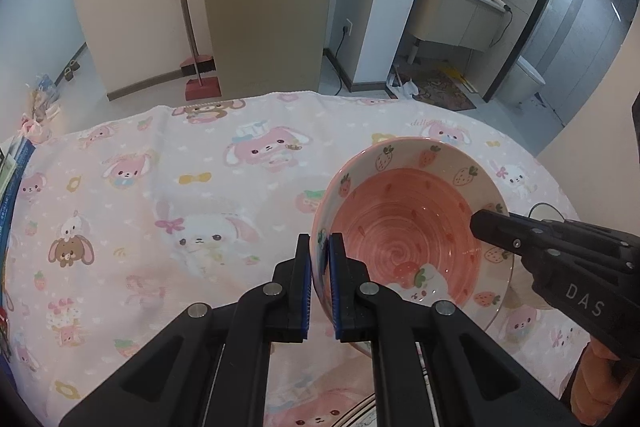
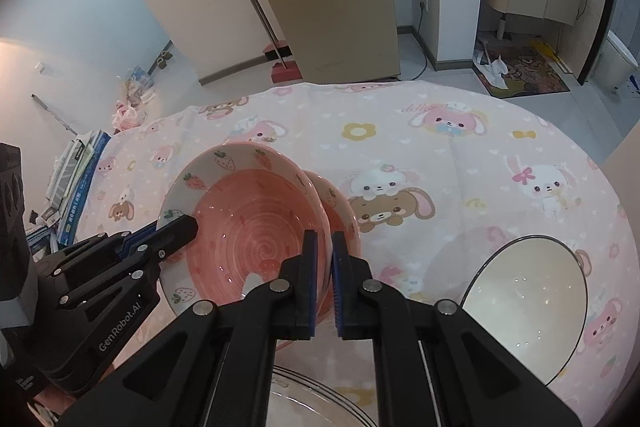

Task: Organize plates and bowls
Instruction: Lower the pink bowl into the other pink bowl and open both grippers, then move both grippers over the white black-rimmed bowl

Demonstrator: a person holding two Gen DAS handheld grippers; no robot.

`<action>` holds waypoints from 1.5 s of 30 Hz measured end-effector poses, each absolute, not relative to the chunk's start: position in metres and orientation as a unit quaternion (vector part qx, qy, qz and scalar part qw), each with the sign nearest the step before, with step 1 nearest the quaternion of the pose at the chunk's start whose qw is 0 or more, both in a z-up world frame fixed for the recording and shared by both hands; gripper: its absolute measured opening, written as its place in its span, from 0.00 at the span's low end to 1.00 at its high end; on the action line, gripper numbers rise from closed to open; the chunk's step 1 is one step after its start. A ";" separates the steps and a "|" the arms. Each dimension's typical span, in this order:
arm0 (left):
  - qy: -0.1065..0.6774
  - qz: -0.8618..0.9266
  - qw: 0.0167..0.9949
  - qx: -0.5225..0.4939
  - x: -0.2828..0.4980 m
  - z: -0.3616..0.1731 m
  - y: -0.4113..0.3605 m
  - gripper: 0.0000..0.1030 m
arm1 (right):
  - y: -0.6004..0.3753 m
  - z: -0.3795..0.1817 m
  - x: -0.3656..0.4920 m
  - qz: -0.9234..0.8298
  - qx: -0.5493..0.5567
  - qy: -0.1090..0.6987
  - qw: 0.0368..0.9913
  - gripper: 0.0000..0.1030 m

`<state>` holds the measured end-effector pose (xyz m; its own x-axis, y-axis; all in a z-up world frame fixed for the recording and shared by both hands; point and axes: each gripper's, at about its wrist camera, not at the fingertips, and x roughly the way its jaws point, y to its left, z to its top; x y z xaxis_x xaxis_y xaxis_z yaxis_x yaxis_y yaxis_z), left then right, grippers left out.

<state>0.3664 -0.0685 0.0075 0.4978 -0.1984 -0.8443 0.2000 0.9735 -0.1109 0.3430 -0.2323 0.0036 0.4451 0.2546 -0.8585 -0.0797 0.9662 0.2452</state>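
A pink strawberry-patterned bowl (image 1: 408, 227) is held tilted above the table, gripped on opposite rims. My left gripper (image 1: 319, 251) is shut on its left rim. My right gripper (image 2: 325, 251) is shut on its right rim; it shows in the left wrist view (image 1: 486, 225). The bowl (image 2: 248, 223) also shows in the right wrist view with the left gripper (image 2: 184, 225) on its left rim. A second pink bowl (image 2: 340, 211) sits just behind it on the table. A white bowl with a dark rim (image 2: 524, 303) stands to the right.
The round table wears a pink bunny-print cloth (image 1: 160, 187). A clear glass dish (image 2: 316, 403) lies at the near edge. Books (image 2: 76, 183) are stacked at the table's left. A fridge (image 1: 264, 7) and a broom (image 1: 192, 39) stand beyond.
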 end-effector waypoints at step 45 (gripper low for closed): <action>0.363 -0.113 0.925 0.009 0.313 0.095 -0.061 0.83 | -0.263 0.071 0.314 0.102 0.090 0.433 0.891 0.43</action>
<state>0.3126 -0.0612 0.0947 0.7111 -0.2014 -0.6736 0.2152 0.9745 -0.0642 0.3136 -0.2628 0.0708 0.6034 0.2596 -0.7540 -0.1044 0.9631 0.2480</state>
